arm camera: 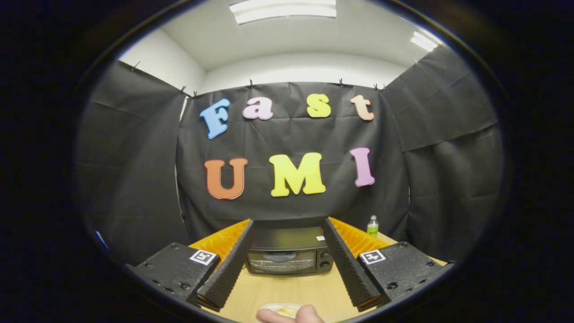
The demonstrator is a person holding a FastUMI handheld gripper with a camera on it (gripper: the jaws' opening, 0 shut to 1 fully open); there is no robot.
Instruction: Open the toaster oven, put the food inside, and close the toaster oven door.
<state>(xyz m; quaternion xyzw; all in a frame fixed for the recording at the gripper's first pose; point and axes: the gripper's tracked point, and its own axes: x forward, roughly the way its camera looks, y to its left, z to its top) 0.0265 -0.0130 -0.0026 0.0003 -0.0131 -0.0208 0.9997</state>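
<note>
A black toaster oven (289, 251) stands on the wooden table (291, 291), beyond my fingers and framed between them. Its glass door, with a handle across the top, is closed; two knobs sit on its right side. My gripper (289, 258) is open, the fingers spread wide with nothing between them, held back from the oven and above the table. Close beneath the gripper lies a white plate (280, 308) with pale yellow food on it. A person's finger (291, 316) rests at the plate's near rim and hides part of it.
An orange ribbed mat (358, 240) lies under and behind the oven, showing on both sides. A small green bottle (372, 225) stands to the right of the oven near the back wall. Bare wood lies between plate and oven.
</note>
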